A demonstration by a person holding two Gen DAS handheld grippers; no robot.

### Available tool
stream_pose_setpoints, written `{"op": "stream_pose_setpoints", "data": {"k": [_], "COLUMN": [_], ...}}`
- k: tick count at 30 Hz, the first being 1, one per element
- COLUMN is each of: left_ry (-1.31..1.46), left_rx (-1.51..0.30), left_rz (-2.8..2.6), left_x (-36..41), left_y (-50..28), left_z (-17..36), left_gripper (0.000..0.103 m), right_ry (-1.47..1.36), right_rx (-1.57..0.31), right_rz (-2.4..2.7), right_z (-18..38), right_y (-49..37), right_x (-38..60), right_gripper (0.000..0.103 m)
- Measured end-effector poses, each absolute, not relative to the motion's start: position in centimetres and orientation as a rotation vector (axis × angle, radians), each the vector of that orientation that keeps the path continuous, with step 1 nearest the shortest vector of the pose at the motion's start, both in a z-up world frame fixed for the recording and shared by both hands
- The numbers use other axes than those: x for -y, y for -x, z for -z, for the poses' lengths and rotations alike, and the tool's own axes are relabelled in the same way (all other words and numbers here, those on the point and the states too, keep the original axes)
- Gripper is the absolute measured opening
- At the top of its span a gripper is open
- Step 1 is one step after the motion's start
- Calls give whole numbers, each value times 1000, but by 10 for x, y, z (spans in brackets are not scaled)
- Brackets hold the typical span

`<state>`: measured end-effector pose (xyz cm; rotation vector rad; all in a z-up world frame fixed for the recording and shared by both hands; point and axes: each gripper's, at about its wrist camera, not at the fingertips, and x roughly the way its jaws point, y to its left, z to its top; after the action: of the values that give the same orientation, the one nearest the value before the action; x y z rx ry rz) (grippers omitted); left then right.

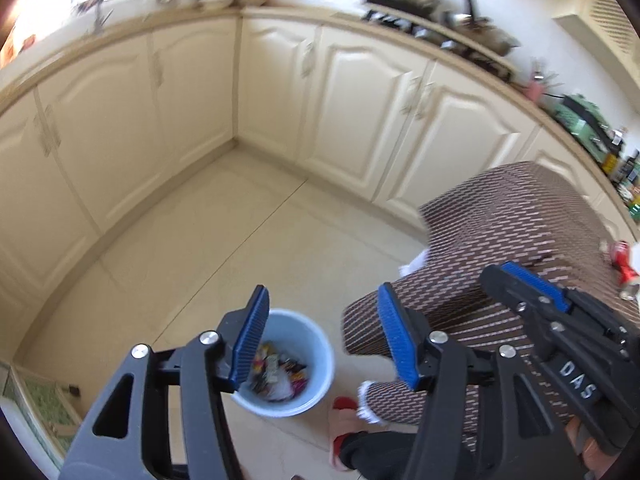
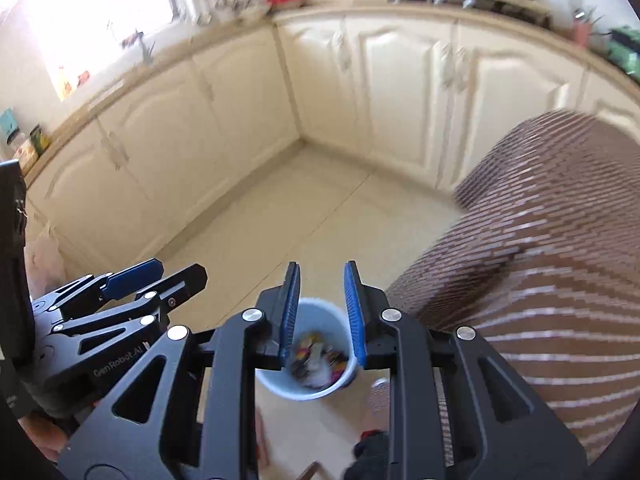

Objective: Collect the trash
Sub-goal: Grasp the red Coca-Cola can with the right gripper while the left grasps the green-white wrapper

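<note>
A light blue trash bin (image 1: 316,344) stands on the tiled floor below me, holding several colourful wrappers (image 1: 280,376). It also shows in the right wrist view (image 2: 312,392). My left gripper (image 1: 324,336) is open wide and empty, held above the bin. My right gripper (image 2: 322,312) is open with a narrower gap and empty, also above the bin. The right gripper also appears in the left wrist view (image 1: 532,280), and the left gripper in the right wrist view (image 2: 160,276). A crushed red can (image 1: 624,268) lies at the right edge of the left wrist view.
Cream kitchen cabinets (image 1: 352,92) wrap around the corner, with a cluttered counter (image 1: 440,28) above. The person's legs in brown patterned trousers (image 1: 500,240) and red slippers (image 1: 344,404) stand right of the bin. A green mat (image 1: 44,404) lies at lower left.
</note>
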<state>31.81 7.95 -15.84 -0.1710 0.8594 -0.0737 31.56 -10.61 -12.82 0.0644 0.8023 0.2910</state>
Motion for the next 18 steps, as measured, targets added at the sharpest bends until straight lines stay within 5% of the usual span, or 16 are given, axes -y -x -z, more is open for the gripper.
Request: {"op": "stream_pose_setpoints", "data": {"k": [3,5,18], "left_ry": [135,110,1], "left_rx": [-814,-791,-763], "left_rz": [148,211,461], "left_x": [-35,2,185], "left_y": [-314,-311,-316], "left_z": [132,116,79], "left_gripper": [61,62,67], "right_ry": [-71,-70,-392], "right_rx": [-706,-663,-545], "right_rz": [-211,-157,247], "right_z": [95,82,68], "right_y": [-291,-277,-218], "right_x": [158,187,465], "right_gripper": [33,50,56]}}
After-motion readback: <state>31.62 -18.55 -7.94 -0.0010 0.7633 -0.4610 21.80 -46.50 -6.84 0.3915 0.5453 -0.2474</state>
